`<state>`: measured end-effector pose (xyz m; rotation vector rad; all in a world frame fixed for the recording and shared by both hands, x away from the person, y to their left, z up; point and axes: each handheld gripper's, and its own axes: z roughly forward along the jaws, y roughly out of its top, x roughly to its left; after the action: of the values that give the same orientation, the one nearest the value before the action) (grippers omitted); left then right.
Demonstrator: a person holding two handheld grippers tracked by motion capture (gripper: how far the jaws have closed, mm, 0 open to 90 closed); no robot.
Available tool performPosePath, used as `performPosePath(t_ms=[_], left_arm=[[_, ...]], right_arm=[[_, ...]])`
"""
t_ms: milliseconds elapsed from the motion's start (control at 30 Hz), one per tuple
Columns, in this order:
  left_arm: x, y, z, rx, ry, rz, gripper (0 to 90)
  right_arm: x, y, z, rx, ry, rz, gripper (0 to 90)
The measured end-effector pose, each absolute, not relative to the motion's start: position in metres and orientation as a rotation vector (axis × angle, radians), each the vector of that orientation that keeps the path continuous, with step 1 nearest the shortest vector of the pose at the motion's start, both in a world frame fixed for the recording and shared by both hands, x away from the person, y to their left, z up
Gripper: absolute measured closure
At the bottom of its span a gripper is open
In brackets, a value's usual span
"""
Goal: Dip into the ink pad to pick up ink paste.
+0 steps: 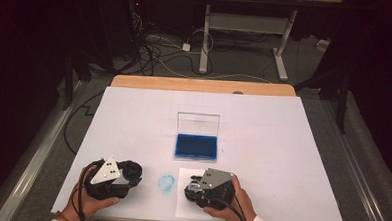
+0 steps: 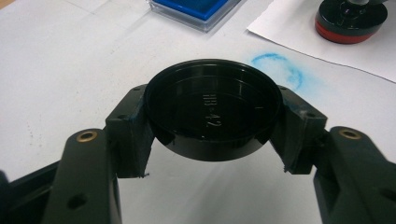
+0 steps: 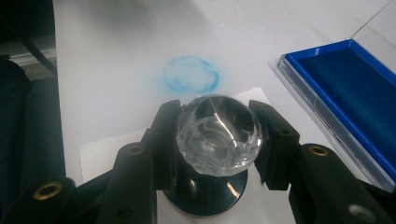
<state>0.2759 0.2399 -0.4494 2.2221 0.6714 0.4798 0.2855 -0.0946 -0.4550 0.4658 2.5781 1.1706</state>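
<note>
The landmark here is the blue ink pad (image 1: 196, 146), a shallow rectangular tray of felt-like blue in a clear plastic case, its transparent lid (image 1: 198, 121) standing open at the far edge.

On the near-left side of the pad, the left gripper (image 2: 212, 114) has its two black jaws closed on a round black cap (image 2: 212, 109), a smooth, glossy plastic disc with a raised rim and small moulded lettering inside; the cap hangs above the white table cover (image 1: 282, 144), hollow side up.

On the near side of the pad, a white sheet of paper (image 1: 185, 182) lies flat. Over it the right gripper (image 3: 217, 140) clamps the stamp (image 3: 215, 140) by its clear, faceted, ball-shaped knob, a glassy handle above a round black base. The left gripper view shows a red band around that base, which seems to rest on the paper, though contact is hard to judge.

Between the two grippers, near-left of the pad, a smudged blue ring of ink (image 1: 167, 183) marks the cover, just beside the paper's edge.
</note>
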Motion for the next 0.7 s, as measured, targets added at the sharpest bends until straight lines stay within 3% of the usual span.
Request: performPosePath(t_ms=[700], left_arm=[[0.2808,0.2424,-0.4493,2.208,0.676,0.465,36.5]], right_arm=[[0.2846,-0.0961,-0.4580,0.477,2.561,1.196,57.1]])
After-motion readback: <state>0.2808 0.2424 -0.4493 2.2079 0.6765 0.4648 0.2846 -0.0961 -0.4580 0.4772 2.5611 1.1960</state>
